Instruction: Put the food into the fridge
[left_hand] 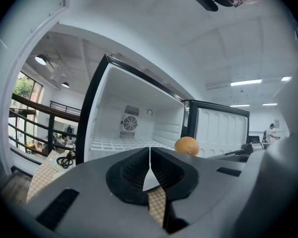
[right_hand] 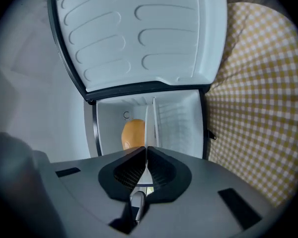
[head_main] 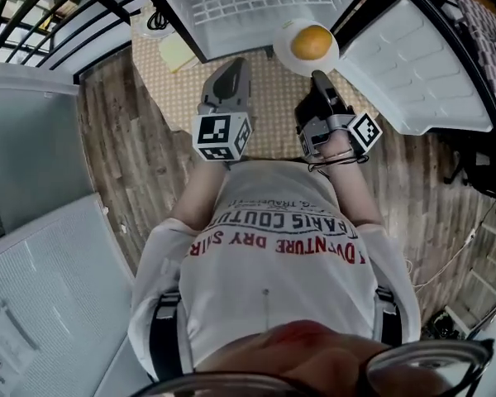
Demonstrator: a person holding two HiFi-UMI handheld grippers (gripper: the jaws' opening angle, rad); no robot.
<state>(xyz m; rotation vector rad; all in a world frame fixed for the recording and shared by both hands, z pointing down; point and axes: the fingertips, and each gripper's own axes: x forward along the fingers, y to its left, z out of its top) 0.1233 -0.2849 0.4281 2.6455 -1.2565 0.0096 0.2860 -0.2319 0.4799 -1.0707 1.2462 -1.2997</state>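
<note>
A round orange piece of food (head_main: 312,41) lies on a white plate (head_main: 286,34) just in front of the open fridge (head_main: 256,7). My right gripper (head_main: 321,79) is shut on the plate's near rim. In the right gripper view the plate (right_hand: 148,125) runs edge-on out of the shut right gripper (right_hand: 147,150), with the food (right_hand: 133,133) beside it and the fridge interior (right_hand: 176,123) behind. My left gripper (head_main: 231,69) hovers to the plate's left, shut and holding nothing. The left gripper view has the left gripper (left_hand: 150,150) shut, the food (left_hand: 187,145) to its right, and the fridge shelf (left_hand: 124,144) ahead.
The fridge door (head_main: 413,64) stands swung open at the right. A checked cloth (head_main: 264,98) covers the table under both grippers. A coiled black cable (head_main: 155,19) and a yellow note (head_main: 178,52) lie at the fridge's left. A railing (head_main: 41,15) runs along the far left.
</note>
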